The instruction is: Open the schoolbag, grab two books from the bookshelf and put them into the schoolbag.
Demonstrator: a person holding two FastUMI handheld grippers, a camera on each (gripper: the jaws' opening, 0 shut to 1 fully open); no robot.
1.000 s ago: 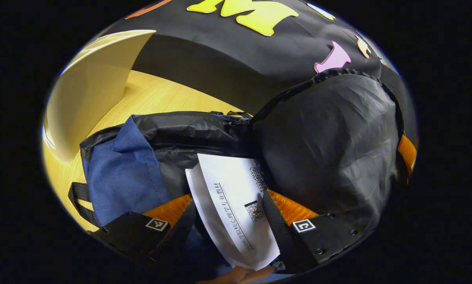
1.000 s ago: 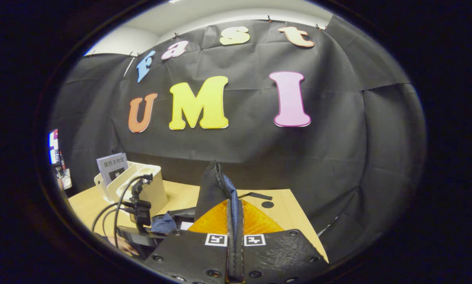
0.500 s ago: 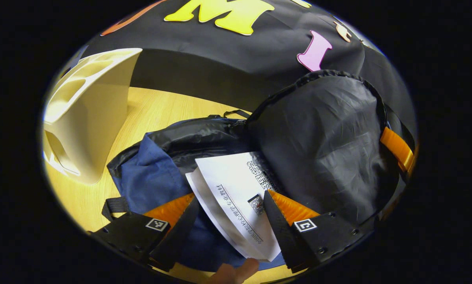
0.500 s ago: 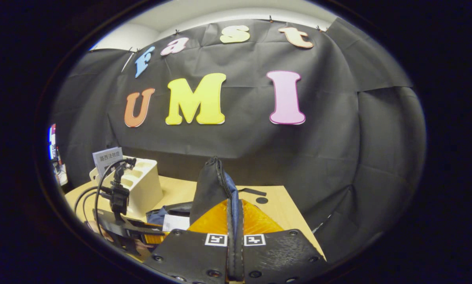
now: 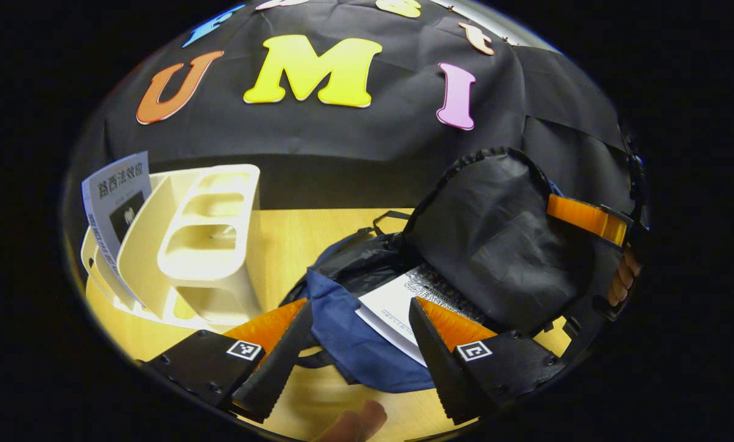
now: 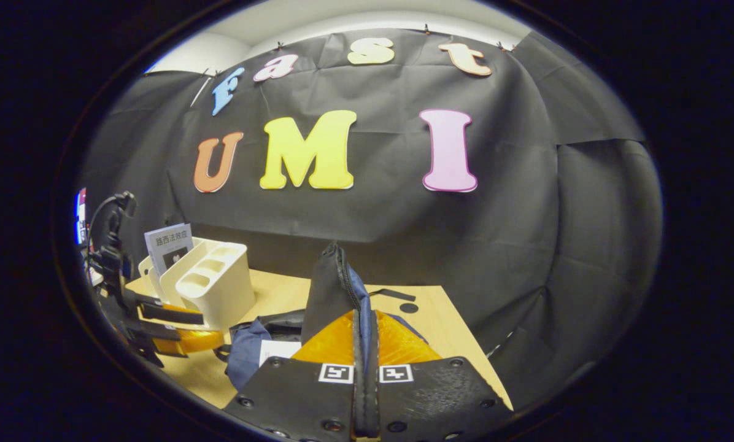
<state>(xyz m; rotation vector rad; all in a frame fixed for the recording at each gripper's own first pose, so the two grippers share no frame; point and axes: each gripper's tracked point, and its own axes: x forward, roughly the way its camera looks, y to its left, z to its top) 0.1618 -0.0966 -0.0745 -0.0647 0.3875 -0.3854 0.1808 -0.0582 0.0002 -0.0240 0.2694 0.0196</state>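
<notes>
The schoolbag (image 5: pixel 355 347), blue with a black lining, lies unzipped on the wooden table. Its black flap (image 5: pixel 496 239) is lifted upright, and my right gripper (image 5: pixel 554 209) is shut on the flap's zipped edge (image 6: pixel 336 288). A white book (image 5: pixel 394 304) lies inside the bag's mouth, partly under the flap. My left gripper (image 5: pixel 358 307) hovers open above the bag with nothing between its fingers. In the right gripper view the left gripper (image 6: pixel 195 326) is at the left, beside the bag. A grey book (image 5: pixel 115 202) stands in the cream bookshelf (image 5: pixel 210 245).
The bookshelf (image 6: pixel 213 282) stands on the table left of the bag, near the back wall. A small black disc (image 6: pixel 409 307) and a strap lie on the table (image 6: pixel 440 325) behind the bag. A hand (image 5: pixel 618 279) holds the right gripper.
My left gripper has drawn back and up out of the bag, leaving the white book inside. The right gripper still holds the flap up.
</notes>
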